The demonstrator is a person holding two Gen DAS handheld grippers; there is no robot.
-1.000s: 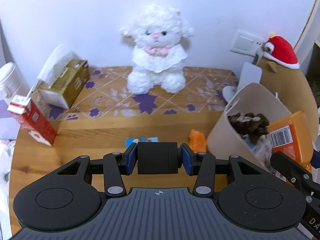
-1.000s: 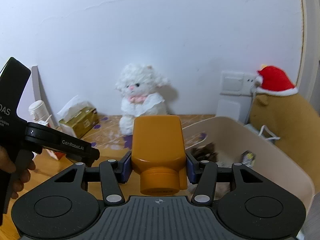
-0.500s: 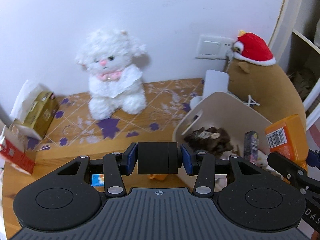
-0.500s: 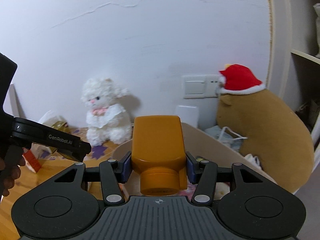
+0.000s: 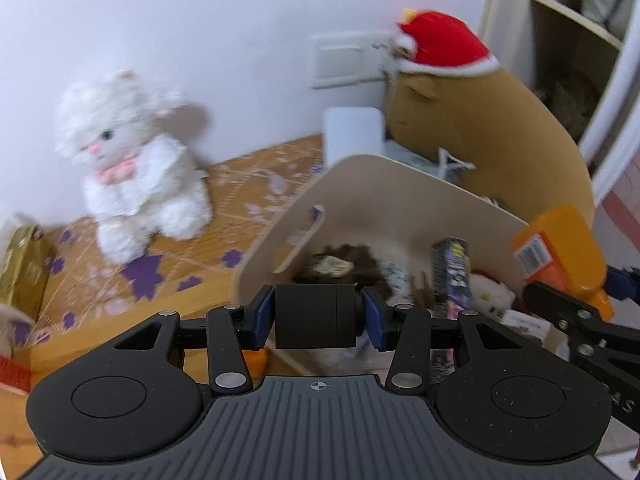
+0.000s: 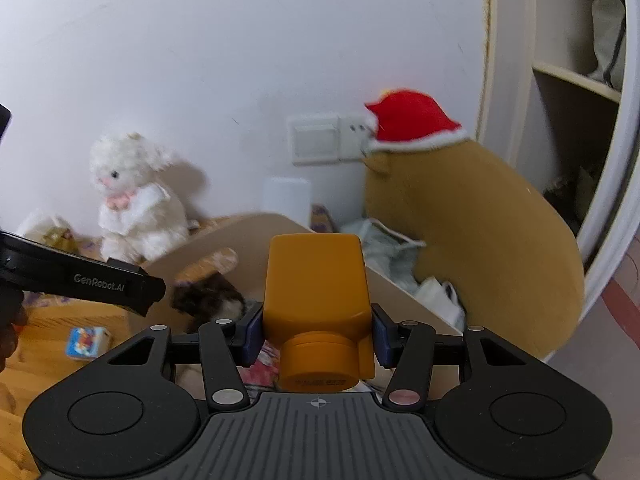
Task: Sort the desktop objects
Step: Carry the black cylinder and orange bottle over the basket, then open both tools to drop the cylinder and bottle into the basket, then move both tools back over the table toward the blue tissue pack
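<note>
My left gripper [image 5: 319,316] is shut on a black box [image 5: 316,315], held over the near edge of the beige storage bin [image 5: 404,188]. My right gripper [image 6: 318,332] is shut on an orange bottle [image 6: 316,280], cap toward the camera, above the same beige storage bin [image 6: 236,236]. In the left wrist view the orange bottle [image 5: 560,248] and the right gripper's body show at the right edge over the bin. The bin holds a dark furry item [image 5: 340,260], a purple packet [image 5: 452,272] and a small white plush [image 5: 490,292].
A white plush lamb [image 5: 136,168] sits on the wooden desk [image 5: 224,236] by the wall. A brown plush with a red hat [image 5: 480,136] stands behind the bin. A gold tissue box [image 5: 22,268] is at left. A small blue card [image 6: 86,342] lies on the desk.
Both grippers have swung to the right, from over the desk to over the bin. The lamb and tissue box slid left in view. Both grips are unchanged.
</note>
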